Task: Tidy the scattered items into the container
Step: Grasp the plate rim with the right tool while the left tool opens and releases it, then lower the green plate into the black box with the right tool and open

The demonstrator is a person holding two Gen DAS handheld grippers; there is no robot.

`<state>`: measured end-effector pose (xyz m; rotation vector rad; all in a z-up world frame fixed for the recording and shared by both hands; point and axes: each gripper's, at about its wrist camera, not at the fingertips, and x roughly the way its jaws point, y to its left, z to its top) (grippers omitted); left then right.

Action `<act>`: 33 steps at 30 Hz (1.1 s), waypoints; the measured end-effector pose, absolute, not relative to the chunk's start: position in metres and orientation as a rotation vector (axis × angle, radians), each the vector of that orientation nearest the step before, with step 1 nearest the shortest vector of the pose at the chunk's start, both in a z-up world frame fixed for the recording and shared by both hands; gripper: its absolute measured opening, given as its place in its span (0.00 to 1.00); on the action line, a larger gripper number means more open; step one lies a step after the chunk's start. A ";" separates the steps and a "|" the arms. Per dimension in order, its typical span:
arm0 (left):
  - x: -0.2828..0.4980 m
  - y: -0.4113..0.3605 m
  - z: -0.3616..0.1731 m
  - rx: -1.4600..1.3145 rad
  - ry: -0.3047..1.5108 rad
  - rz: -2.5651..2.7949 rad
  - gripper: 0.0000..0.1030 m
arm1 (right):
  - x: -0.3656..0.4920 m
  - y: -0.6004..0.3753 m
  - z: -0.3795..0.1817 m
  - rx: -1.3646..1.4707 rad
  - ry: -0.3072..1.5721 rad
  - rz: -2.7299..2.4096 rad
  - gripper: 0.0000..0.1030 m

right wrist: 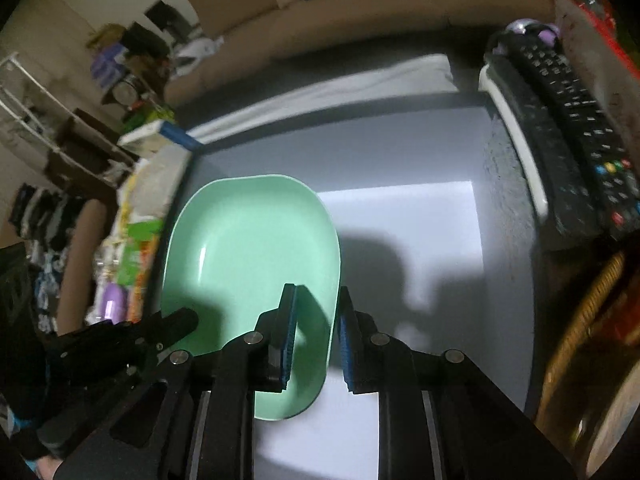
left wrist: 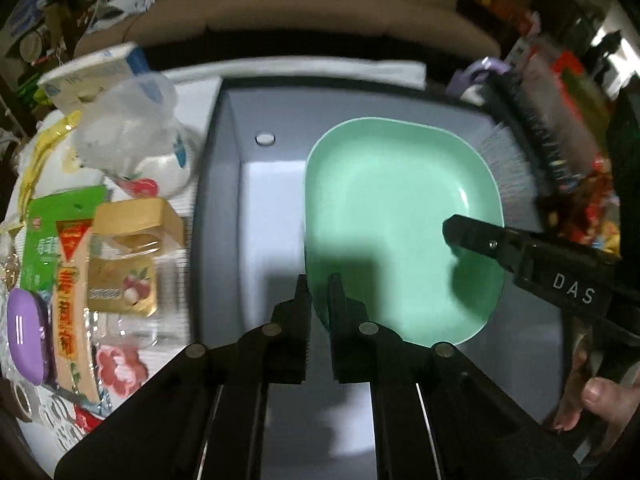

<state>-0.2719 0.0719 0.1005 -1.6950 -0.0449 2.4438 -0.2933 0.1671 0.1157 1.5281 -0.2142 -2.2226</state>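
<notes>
Beyond the grey container (left wrist: 224,168) a beige sofa (left wrist: 304,12) fills the dim background. Inside the container I have the green dish (left wrist: 400,216), tilted, its rim passing between the narrow-set fingers of my left gripper (left wrist: 319,280); whether they actually pinch it I cannot tell. My right gripper (right wrist: 316,292) straddles the dish's other edge with its blue pads (right wrist: 290,320) apart, so it looks released. I judge this as the placing step for the dish. Next I should let it settle flat, back both tools out, then go for the snack packets (left wrist: 72,264) and purple case (left wrist: 26,344) lying left of the container.
</notes>
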 end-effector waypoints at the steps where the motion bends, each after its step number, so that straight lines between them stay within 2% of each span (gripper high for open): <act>1: -0.278 0.075 0.094 -1.720 -0.031 2.437 0.08 | -0.300 0.166 0.108 1.556 -0.208 -2.216 0.19; 6: -0.298 0.093 0.067 -1.829 0.089 2.403 0.10 | -0.328 0.161 0.077 1.665 -0.090 -2.224 0.20; 9: -0.302 0.091 0.057 -1.894 0.068 2.372 0.19 | -0.338 0.155 0.065 1.717 -0.024 -2.214 0.20; 11: -0.300 0.084 0.058 -1.918 -0.018 2.316 0.35 | -0.340 0.152 0.059 1.742 0.002 -2.199 0.22; 15: -0.278 0.067 0.101 -1.778 -0.113 2.313 0.41 | -0.332 0.153 0.058 1.746 0.040 -2.194 0.22; 20: -0.225 0.032 0.172 -1.491 -0.065 2.452 0.49 | -0.312 0.160 0.070 1.747 0.140 -2.199 0.22; 24: -0.179 -0.003 0.195 -1.346 -0.025 2.573 0.55 | -0.294 0.157 0.064 1.805 0.258 -2.151 0.22; 27: -0.147 -0.032 0.193 -1.287 -0.041 2.623 0.56 | -0.287 0.159 0.059 1.831 0.228 -2.120 0.22; 33: -0.105 -0.076 0.172 -1.297 -0.069 2.653 0.56 | -0.284 0.160 0.056 1.876 0.030 -2.077 0.23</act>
